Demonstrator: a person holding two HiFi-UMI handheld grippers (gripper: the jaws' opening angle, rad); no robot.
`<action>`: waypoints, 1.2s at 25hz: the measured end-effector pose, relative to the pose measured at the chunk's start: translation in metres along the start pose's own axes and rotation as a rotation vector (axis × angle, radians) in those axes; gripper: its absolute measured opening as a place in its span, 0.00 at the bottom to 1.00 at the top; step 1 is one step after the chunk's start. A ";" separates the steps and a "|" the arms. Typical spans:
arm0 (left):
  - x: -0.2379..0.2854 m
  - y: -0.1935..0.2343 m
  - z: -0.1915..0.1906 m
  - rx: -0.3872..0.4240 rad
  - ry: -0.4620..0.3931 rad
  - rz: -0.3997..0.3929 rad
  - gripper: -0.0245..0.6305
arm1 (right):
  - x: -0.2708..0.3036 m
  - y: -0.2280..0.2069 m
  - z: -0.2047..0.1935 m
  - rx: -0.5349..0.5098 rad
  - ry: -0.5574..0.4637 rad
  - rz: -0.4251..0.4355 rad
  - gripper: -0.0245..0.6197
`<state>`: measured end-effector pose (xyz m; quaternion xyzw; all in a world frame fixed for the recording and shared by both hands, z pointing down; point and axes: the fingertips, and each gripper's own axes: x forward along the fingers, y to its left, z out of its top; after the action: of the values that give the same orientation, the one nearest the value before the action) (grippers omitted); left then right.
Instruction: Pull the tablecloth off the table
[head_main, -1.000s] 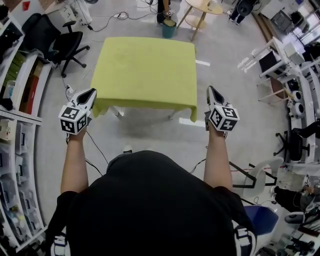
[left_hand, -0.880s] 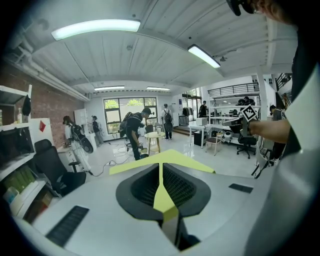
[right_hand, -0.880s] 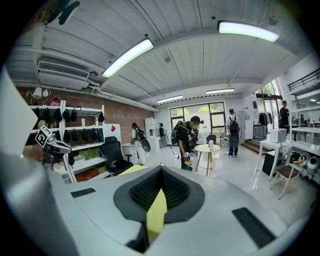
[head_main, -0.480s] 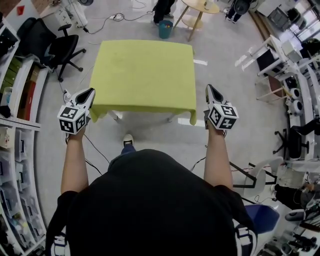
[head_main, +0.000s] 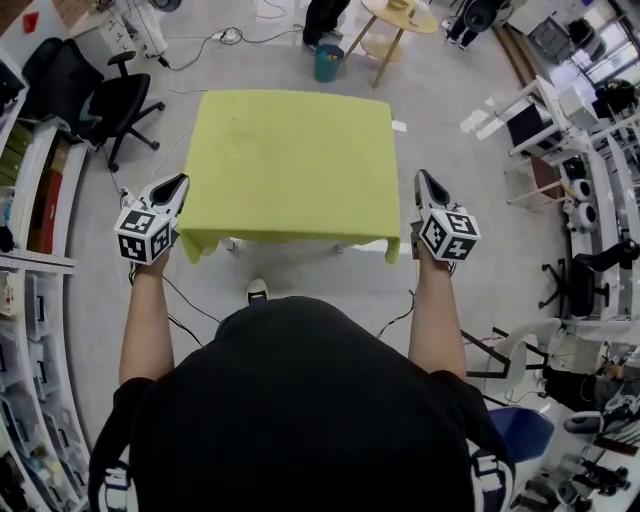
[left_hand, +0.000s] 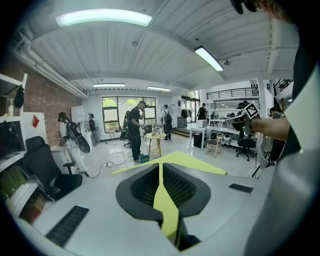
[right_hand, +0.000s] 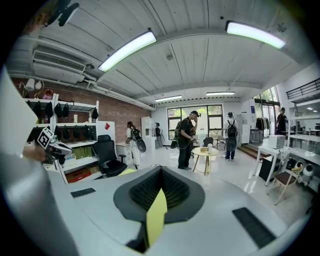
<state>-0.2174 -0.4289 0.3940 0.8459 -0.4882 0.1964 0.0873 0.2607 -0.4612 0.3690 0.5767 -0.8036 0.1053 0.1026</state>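
The person wears a black short-sleeved shirt (head_main: 300, 400) and a pale shoe (head_main: 257, 291). The pale grey, pointed left gripper (head_main: 178, 184) and matching right gripper (head_main: 424, 180) are edged in black. Each bears, near the wrist, a white cube with black square markers: left cube (head_main: 145, 236), right cube (head_main: 448, 235). Black ribbed pads (left_hand: 180, 188) sit in smooth grey shells with dark slots.

Tablecloth (head_main: 295, 165) being drawn toward the person
The yellow-green tablecloth is sliding nearer in the head view: its far edge is pulling away from the teal bin (head_main: 327, 62), while its near hem is dropping lower in the frame, the two corners now sagging beside the left gripper (head_main: 177, 184) and the right gripper (head_main: 424, 181)
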 end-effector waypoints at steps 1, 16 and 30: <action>0.004 0.013 0.002 0.001 0.000 -0.002 0.08 | 0.010 0.005 0.004 0.000 0.001 -0.005 0.06; 0.050 0.168 -0.006 0.001 0.011 -0.064 0.12 | 0.119 0.078 0.024 0.039 0.009 -0.072 0.06; 0.083 0.183 -0.016 -0.022 0.033 -0.077 0.14 | 0.136 0.055 0.004 0.079 0.038 -0.092 0.06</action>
<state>-0.3419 -0.5817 0.4353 0.8597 -0.4559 0.2013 0.1123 0.1654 -0.5676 0.4015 0.6144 -0.7695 0.1432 0.0998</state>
